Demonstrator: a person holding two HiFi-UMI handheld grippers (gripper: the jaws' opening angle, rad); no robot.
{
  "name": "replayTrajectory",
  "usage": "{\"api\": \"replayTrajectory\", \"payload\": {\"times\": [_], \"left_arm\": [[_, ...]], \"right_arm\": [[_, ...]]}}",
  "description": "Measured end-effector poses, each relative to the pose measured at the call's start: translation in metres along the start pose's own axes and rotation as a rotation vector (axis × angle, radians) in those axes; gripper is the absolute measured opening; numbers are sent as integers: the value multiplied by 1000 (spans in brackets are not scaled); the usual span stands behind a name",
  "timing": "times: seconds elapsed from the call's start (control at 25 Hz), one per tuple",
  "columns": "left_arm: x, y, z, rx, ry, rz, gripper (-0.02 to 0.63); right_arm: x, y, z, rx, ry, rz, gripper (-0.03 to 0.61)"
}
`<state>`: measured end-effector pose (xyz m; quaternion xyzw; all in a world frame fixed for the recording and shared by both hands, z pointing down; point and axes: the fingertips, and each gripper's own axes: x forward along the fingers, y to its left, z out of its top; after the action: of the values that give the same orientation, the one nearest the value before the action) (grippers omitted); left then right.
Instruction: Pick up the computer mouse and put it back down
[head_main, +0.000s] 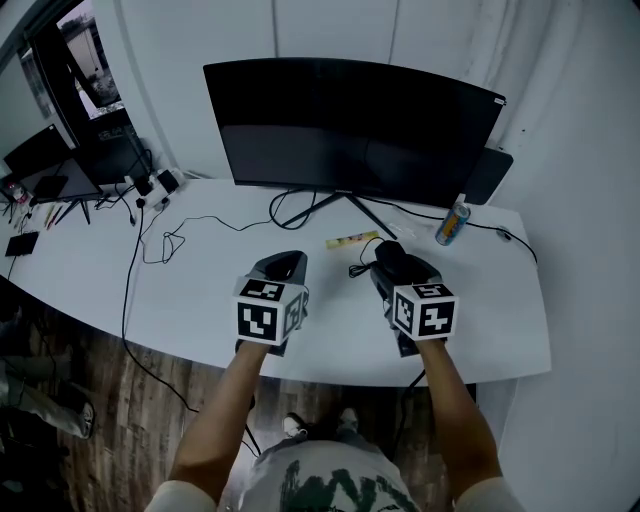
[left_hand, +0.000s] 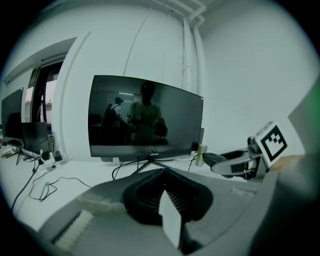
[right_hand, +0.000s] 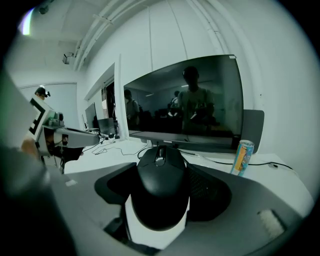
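Note:
A black computer mouse (right_hand: 161, 192) sits lengthwise between the jaws of my right gripper (right_hand: 160, 167), whose pads press on its sides. From the head view the mouse (head_main: 389, 254) shows at the tip of the right gripper (head_main: 396, 264), over the white desk (head_main: 200, 300) in front of the monitor, its cable (head_main: 356, 270) trailing left. Whether it touches the desk I cannot tell. My left gripper (head_main: 284, 268) hovers beside it to the left, jaws (left_hand: 164, 172) meeting at the tips with nothing between them.
A wide curved monitor (head_main: 350, 125) stands at the back on a splayed stand (head_main: 330, 205). A drink can (head_main: 452, 224) is at the back right, a yellow strip (head_main: 352, 239) near the stand. Loose cables (head_main: 165, 240) lie at the left. The desk's front edge (head_main: 330, 372) runs just under both grippers.

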<state>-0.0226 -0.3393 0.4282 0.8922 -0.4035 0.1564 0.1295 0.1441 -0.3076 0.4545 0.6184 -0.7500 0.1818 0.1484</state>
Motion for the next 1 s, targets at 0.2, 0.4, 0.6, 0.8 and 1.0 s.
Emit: {"api": "replayTrajectory", "payload": {"times": [0.2,0.4,0.6,0.8,1.0], "left_arm": [[1,0,-7,-4,18,-1,5],[3,0,-19,-11,36,-3,5],[4,-4,-23,-11,43,-6,5],[6,-5,-31,-13,58,-6,5],[8,-5,-45,-11,87,0,5]], "right_arm": [[11,-6,-35,29,75,-7,310],[17,-13,-64,53,130,-18,310],[24,-23,-97,56,200,-36,310],[30,-30,-128,83,258,-48,310],[38,-38,-148,69,297,-57,310]]}}
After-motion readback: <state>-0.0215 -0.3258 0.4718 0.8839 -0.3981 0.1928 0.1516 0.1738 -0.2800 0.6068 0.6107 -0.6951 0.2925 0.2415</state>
